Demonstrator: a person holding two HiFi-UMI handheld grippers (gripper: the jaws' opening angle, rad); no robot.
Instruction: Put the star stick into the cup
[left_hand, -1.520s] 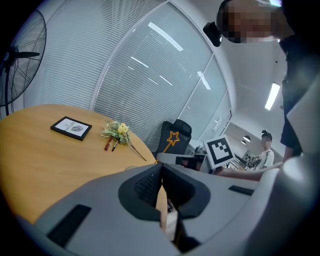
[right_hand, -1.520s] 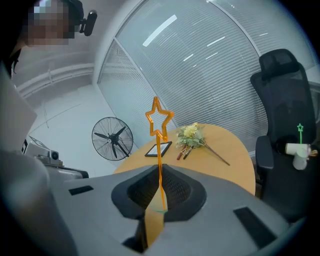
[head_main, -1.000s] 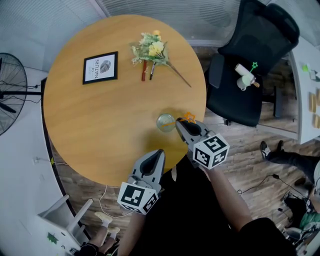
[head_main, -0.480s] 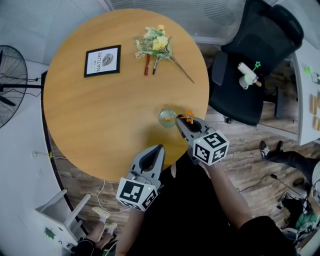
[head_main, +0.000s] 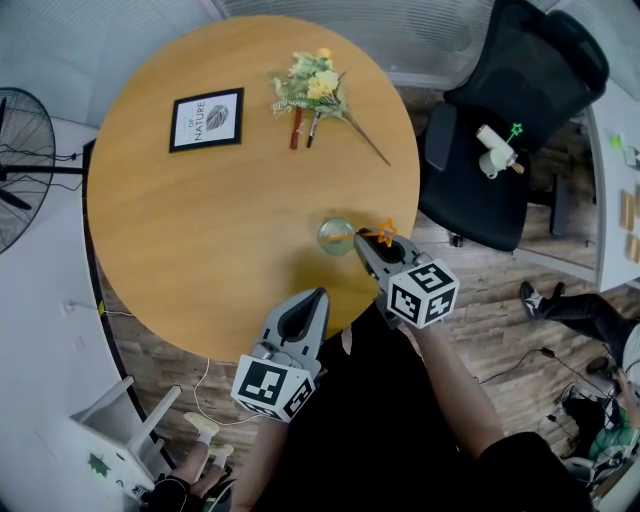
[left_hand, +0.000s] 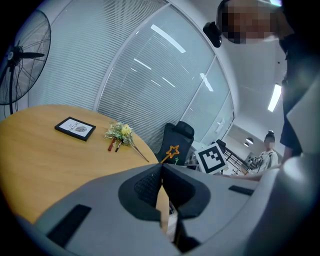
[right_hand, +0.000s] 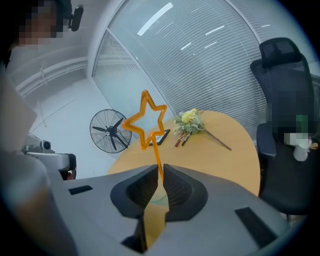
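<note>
Right gripper (head_main: 360, 243) is clamped on the stem of the star stick (right_hand: 146, 119). In the right gripper view the pads pinch the orange stem and the star sticks up above them, leaning a bit to the left. So the stick's long axis is roughly upright.

The cup (head_main: 335, 236) sits on the round table (head_main: 200, 230) right at the jaw tips, just to their left in the head view. I can also catch a bit of glass rim through the gap under the jaws. The stick's bottom end is hidden by the jaws, so I can't say whether it's over the mouth or already inside. My guess is that's what the drop hinges on.

Left gripper (head_main: 318, 297) has its jaws together on nothing, parked back by the table edge and farther from the cup. This one's all right hand.
</note>
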